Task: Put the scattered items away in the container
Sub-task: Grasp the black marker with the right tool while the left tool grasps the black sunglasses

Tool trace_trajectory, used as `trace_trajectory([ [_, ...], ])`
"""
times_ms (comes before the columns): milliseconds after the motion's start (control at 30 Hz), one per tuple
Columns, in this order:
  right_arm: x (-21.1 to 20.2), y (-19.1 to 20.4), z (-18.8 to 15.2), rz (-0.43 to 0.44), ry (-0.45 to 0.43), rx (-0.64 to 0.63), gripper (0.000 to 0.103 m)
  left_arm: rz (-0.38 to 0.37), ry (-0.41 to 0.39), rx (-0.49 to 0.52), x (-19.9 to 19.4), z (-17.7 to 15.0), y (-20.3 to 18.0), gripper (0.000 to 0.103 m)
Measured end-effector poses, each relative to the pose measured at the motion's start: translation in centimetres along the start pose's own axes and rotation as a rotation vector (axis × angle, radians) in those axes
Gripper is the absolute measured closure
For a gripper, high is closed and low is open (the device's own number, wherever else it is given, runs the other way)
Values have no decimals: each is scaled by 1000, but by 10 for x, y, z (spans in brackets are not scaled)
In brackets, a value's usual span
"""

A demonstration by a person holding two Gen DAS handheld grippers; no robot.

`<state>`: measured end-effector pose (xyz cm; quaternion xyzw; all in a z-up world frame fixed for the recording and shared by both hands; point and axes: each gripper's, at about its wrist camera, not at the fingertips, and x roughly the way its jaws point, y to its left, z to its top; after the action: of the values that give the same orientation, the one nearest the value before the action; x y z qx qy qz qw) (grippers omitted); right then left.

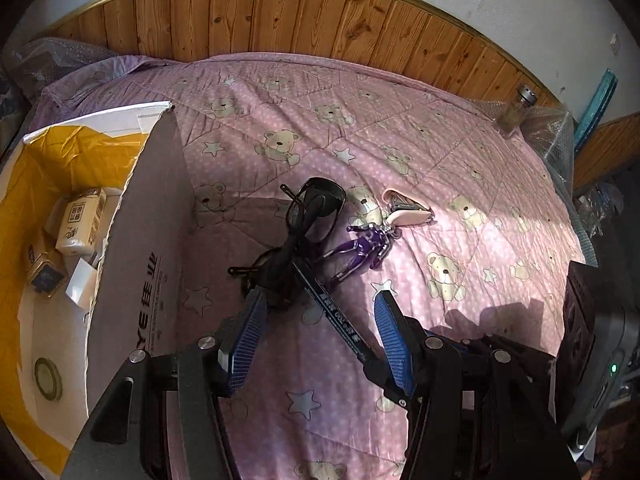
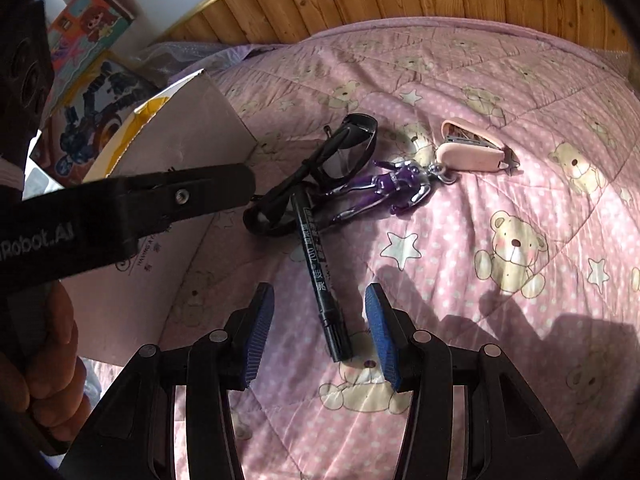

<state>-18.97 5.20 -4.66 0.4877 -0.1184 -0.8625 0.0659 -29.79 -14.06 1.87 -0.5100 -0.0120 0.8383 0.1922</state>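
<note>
A bed covered by a pink quilt printed with bears and stars (image 1: 400, 128) is seen in both wrist views, backed by a wooden plank headboard (image 1: 280, 16). At its left side stands a white cardboard box lined with yellow plastic (image 1: 132, 208), in which small packets and a round tin (image 1: 48, 378) are already lying.

On the quilt beside the box wall, four scattered items are gathered close together. A pair of black sunglasses (image 1: 316, 204) is lying tangled with a black cord. A black marker pen with white lettering (image 2: 320, 276) is laid with its upper end touching the cord and its capped end pointing toward the cameras. A purple and silver toy figure (image 2: 384, 188) is stretched out just beside the glasses, and a pale pink stapler (image 2: 472, 152) is found just beyond its head.

The left tongs (image 1: 320, 336) are held wide apart above the pen, nothing being gripped. The right tongs (image 2: 320, 332) are likewise spread wide, with the pen's capped end lying between the blue pads (image 2: 380, 340), untouched. Fingers of a hand (image 2: 52, 376) are seen at the left edge of the right wrist view.
</note>
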Motion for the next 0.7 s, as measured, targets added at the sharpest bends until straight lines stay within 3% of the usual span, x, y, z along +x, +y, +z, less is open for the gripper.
trace_trajectory([
  [233, 33, -2, 11, -15, 31, -22, 53, 69, 92, -31, 72, 32, 14, 45],
  [400, 45, 1, 16, -42, 35, -72, 70, 80, 141, -39, 105, 44, 20, 46],
  [467, 49, 2, 18, -58, 41, -95, 85, 72, 159, -41, 117, 47, 23, 57],
  [500, 49, 3, 18, -62, 42, -102, 86, 80, 148, -34, 119, 48, 23, 57],
  [567, 50, 1, 18, -57, 41, -106, 87, 79, 143, -2, 120, 51, 18, 74],
  [600, 50, 0, 19, -53, 42, -104, 87, 67, 143, 2, 120, 52, 17, 78],
  [700, 44, -3, 19, -28, 47, -78, 89, 52, 139, -15, 117, 51, 17, 80],
])
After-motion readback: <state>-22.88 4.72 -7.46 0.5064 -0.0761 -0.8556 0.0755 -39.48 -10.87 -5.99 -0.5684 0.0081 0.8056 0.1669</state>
